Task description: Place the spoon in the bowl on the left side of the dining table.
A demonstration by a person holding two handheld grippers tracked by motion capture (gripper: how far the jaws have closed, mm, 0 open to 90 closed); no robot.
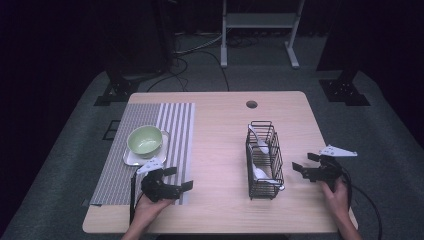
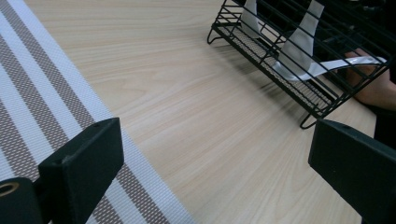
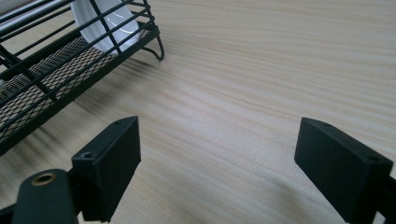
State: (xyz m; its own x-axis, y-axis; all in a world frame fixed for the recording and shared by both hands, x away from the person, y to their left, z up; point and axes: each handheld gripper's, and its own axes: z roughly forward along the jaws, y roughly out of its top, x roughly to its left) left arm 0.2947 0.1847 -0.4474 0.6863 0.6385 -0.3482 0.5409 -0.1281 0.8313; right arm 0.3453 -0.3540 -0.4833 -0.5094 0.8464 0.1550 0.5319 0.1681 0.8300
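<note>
A black wire rack (image 1: 264,160) stands right of the table's middle with white spoons (image 1: 260,172) leaning inside it. On the striped placemat (image 1: 150,145) at the left, a green bowl (image 1: 145,139) rests on a white square plate (image 1: 131,158). My left gripper (image 1: 179,179) hovers open over the mat's near right corner, jaws wide apart and empty. My right gripper (image 1: 305,163) is open too, just right of the rack, with bare table between its jaws. The rack (image 2: 289,51) and a spoon (image 2: 299,51) lie ahead in the left gripper view; the rack's corner (image 3: 56,65) sits upper left in the right gripper view.
The wooden table (image 1: 220,125) has a round cable hole (image 1: 251,104) near its far edge. A white frame stand (image 1: 260,25) and cables lie on the dark floor beyond. Bare wood spreads between mat and rack.
</note>
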